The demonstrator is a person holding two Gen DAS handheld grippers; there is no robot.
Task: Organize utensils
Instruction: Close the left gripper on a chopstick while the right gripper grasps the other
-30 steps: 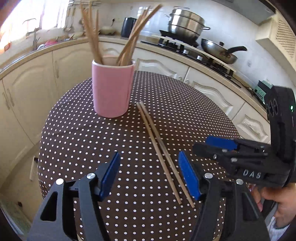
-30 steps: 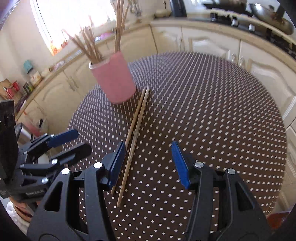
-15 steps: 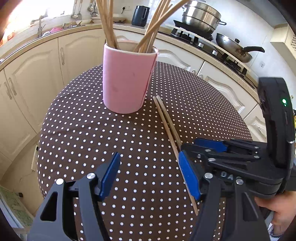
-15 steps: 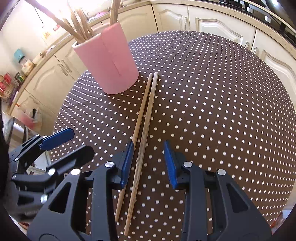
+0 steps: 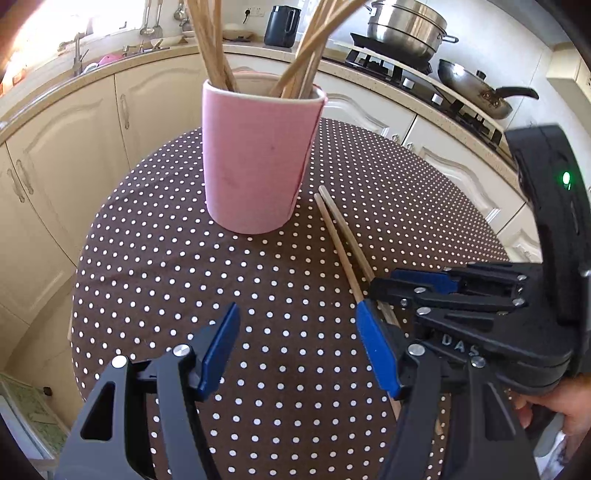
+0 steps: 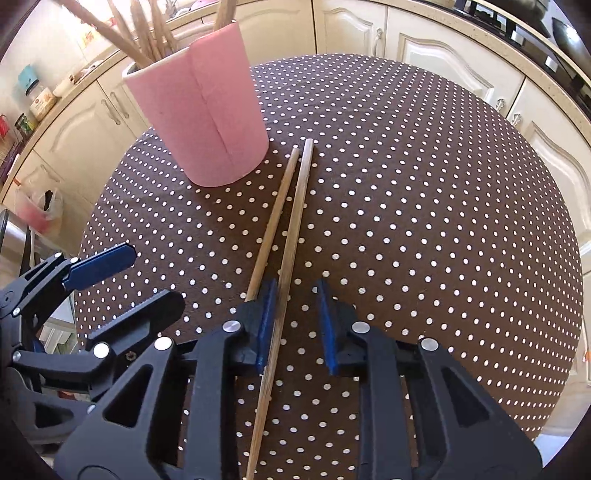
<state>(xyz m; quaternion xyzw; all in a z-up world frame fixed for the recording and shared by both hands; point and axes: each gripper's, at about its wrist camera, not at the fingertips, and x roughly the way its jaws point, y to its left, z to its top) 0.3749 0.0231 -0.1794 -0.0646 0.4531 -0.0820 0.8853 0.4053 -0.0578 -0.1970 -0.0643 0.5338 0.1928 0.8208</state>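
A pink cup (image 5: 258, 162) (image 6: 207, 122) holding several wooden chopsticks stands on the dotted brown table (image 5: 166, 258) (image 6: 406, 184). Two loose chopsticks (image 5: 340, 240) (image 6: 291, 206) lie side by side just right of the cup. My right gripper (image 6: 295, 325) (image 5: 382, 284) is low over their near ends and its jaws are closing. One chopstick runs between the pads against the left pad, with a gap to the right pad. The other chopstick passes outside, under the left finger. My left gripper (image 5: 299, 354) (image 6: 153, 277) hovers open in front of the cup, with nothing between its fingers.
Cream cabinets (image 5: 59, 155) and a counter curve round behind the table. A stove with a steel pot (image 5: 406, 26) and a wok (image 5: 476, 88) stands at the back right. A sink with a tap (image 5: 77, 48) is at the back left. A hand (image 5: 554, 417) holds the right gripper.
Both grippers came closer to the cup. The right gripper dropped over the loose chopsticks and its jaws narrowed around one of them. The left gripper's jaws stayed as wide.
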